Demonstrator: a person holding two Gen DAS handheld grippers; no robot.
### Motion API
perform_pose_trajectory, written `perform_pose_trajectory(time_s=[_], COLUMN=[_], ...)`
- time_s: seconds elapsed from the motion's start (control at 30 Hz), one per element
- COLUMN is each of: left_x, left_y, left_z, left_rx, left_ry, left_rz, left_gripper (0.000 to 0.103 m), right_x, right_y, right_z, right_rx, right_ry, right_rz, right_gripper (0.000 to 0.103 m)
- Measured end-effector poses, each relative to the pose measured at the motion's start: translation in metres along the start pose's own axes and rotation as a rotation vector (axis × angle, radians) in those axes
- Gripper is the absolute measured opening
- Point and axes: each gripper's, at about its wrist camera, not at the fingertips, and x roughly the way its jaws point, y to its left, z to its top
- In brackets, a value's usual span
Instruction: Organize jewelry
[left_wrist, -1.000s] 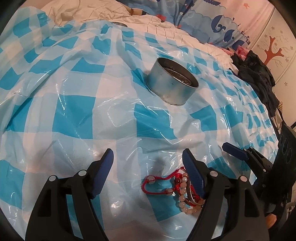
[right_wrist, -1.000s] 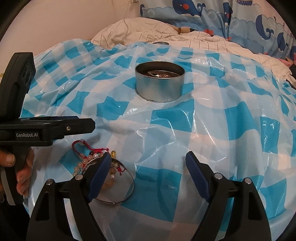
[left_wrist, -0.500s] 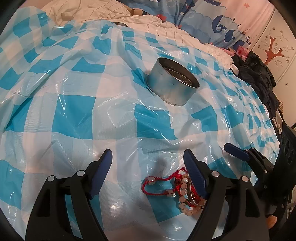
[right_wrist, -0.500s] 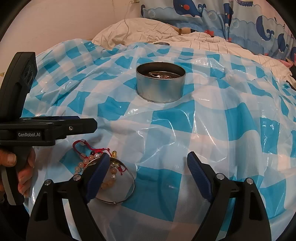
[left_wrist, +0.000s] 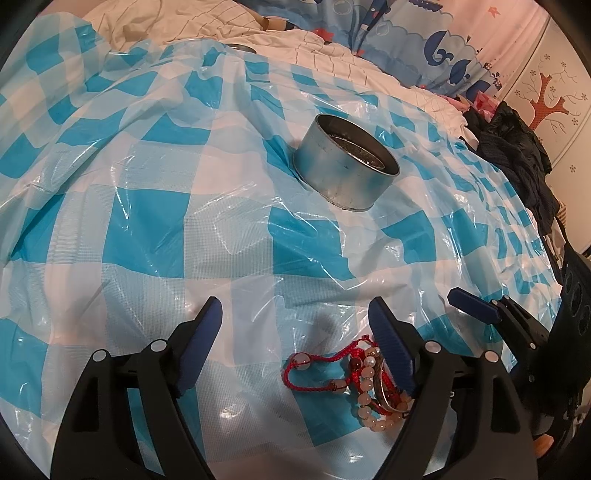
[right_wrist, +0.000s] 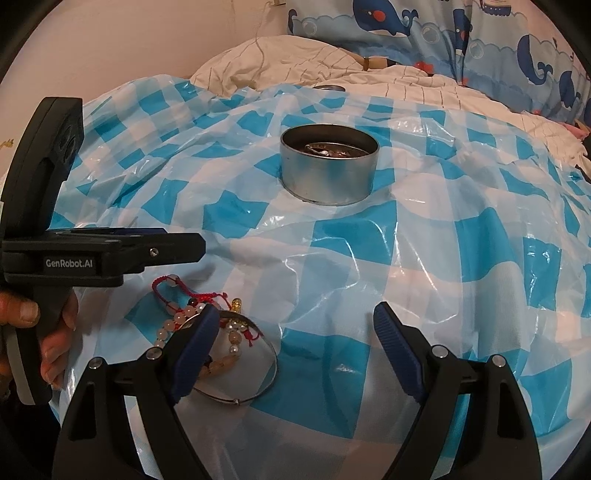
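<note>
On the checked sheet (left_wrist: 229, 236), bracelets (left_wrist: 369, 373) are seen at 5 o'clock of the tin (left_wrist: 343, 162), w/ both left gripper (left_wrist: 295, 328) & right gripper (right_wrist: 291, 328) fingers held open, empty.

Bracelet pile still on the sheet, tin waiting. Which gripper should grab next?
Left, probably. The left gripper is open and the bracelet pile lies partly between its fingers; the right gripper has it outside its left finger. Tin lies ahead.

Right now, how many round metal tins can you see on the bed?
2. One open tin stands on the blue checked sheet. Another peeks out behind the sheet's far edge, mostly hidden. More could be hidden.
</note>
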Motion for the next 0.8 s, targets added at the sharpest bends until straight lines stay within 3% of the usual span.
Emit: perform_pose_trajectory(time_s=[0.43, 0.63, 0.8], left_x=[0.000, 0.001, 0.001], left_y=[0.000, 0.002, 0.001], left_z=[0.000, 0.001, 0.000], left_rx=[0.001, -0.003, -0.003], left_ry=[0.000, -0.007, -0.008], left_rz=[0.001, 0.004, 0.004], left_gripper=[0.078, 0.079, 0.080], right_x=[-0.002, -0.003, -0.001], right_y=[0.008, 0.016, 0.011], right_z=[-0.001, -0.003, -0.005], right_rx=[-0.049, -0.120, -0.112], right_ry=[0.008, 0.048, 0.087], right_rz=[0.023, 0.098, 0.126], right_gripper=[0.082, 0.081, 0.072])
